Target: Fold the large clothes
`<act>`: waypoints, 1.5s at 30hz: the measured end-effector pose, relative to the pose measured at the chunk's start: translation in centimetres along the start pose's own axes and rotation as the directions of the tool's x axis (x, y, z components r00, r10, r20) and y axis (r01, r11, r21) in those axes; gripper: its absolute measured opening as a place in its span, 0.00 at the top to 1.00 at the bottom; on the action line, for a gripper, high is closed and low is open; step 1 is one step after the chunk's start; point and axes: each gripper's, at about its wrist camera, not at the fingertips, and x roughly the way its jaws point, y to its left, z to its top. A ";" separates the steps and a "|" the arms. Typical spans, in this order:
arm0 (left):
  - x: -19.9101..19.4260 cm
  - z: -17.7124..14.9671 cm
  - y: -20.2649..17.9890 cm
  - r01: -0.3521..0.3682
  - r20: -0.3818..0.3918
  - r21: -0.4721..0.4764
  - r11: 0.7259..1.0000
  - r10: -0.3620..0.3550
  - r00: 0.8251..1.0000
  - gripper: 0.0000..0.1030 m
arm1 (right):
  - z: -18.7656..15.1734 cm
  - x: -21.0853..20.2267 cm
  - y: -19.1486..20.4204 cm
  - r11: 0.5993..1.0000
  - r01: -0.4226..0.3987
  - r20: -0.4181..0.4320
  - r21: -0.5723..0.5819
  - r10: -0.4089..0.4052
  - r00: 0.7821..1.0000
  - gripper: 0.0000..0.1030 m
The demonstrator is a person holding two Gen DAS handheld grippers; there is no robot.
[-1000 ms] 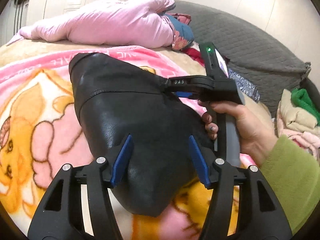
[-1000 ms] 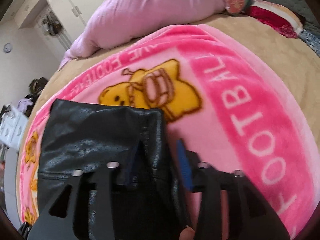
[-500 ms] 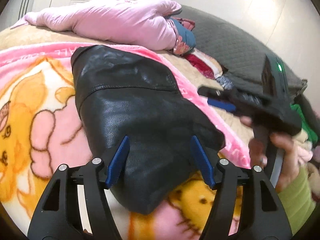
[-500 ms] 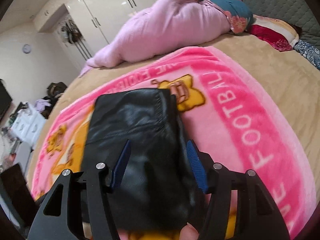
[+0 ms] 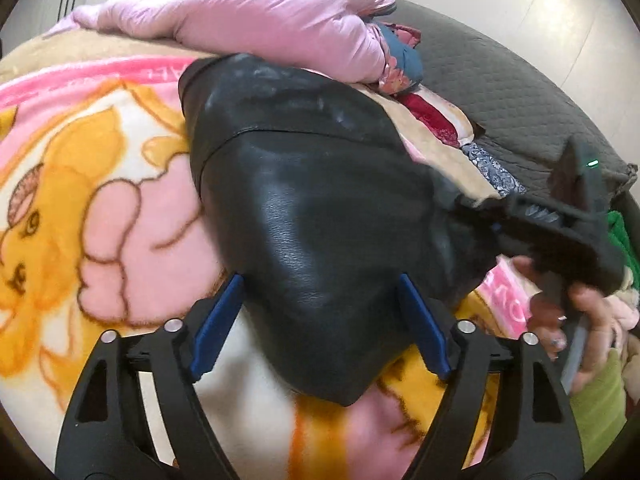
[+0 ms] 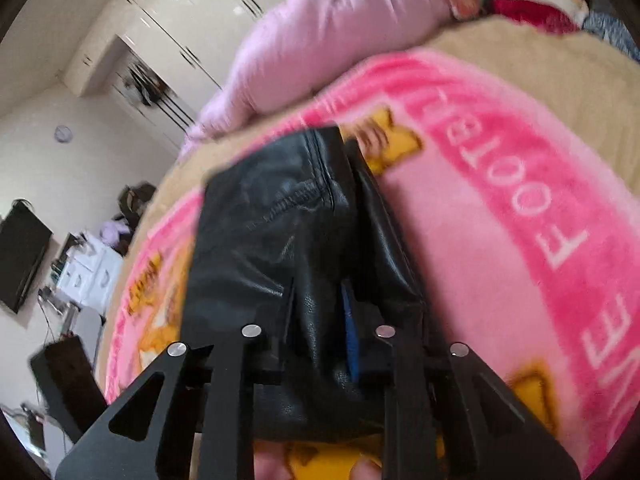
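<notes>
On the bed: my black leather garment [image 5: 320, 208] is lying folded on the pink cartoon blanket [image 5: 120, 216], its near end bulging toward me.
Left gripper [image 5: 320, 320]: I am holding it over the garment's near end; its jaws have just been opening and are standing wide, blue pads [image 5: 216, 320] either side of the leather without pressing it.
Right gripper [image 6: 320, 312]: its jaws have just been closing, and I am pinching a fold at the garment's right edge between them.
Right hand [image 5: 592, 312]: it is showing in a green sleeve [image 5: 596, 400] at the right of the left view.
Behind: a pink quilt [image 5: 256, 20] is bunching along the far side of the bed.
</notes>
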 end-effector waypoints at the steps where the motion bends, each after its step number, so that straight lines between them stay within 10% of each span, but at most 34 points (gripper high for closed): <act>1: -0.1 0.1 -0.2 0.012 0.005 0.001 1.000 -0.012 1.000 0.31 | 0.2 -0.6 0.2 1.000 0.003 0.027 -0.019 -0.002 1.000 0.82; 7: 0.3 0.0 -0.8 0.000 -0.013 0.039 0.999 0.001 1.000 0.31 | -0.4 1.5 -0.5 0.973 0.215 0.011 -0.085 -0.215 0.977 0.74; 20: -0.2 0.2 -1.6 -0.011 -0.007 0.051 0.999 0.011 1.000 0.25 | -1.6 -0.3 0.0 0.941 0.326 0.086 -0.095 -0.318 0.944 0.50; 30: 1.3 -0.2 0.0 -0.007 -0.059 -0.019 1.000 0.006 0.998 0.11 | 2.0 -0.7 -0.7 0.962 0.269 0.097 -0.057 -0.263 0.960 0.08; 33: 1.9 -0.3 1.1 0.036 -0.078 -0.071 0.997 -0.042 0.996 0.09 | 3.1 3.7 -3.9 0.972 0.236 -0.129 -0.017 -0.236 0.963 0.04; 37: 2.3 -0.2 1.3 0.041 -0.089 -0.067 0.997 -0.047 0.995 0.08 | 2.7 6.4 -7.3 0.983 0.028 -0.222 0.183 0.014 0.975 0.05; 41: 2.1 0.3 2.0 0.023 -0.087 -0.074 0.997 -0.029 0.996 0.08 | 1.2 7.9 -6.0 0.981 -0.083 -0.304 0.174 0.134 0.943 0.12; 45: 1.9 0.8 3.6 0.006 -0.108 -0.119 0.993 -0.019 0.994 0.08 | -0.1 7.8 -2.4 0.994 -0.015 -0.289 0.107 0.046 0.956 0.10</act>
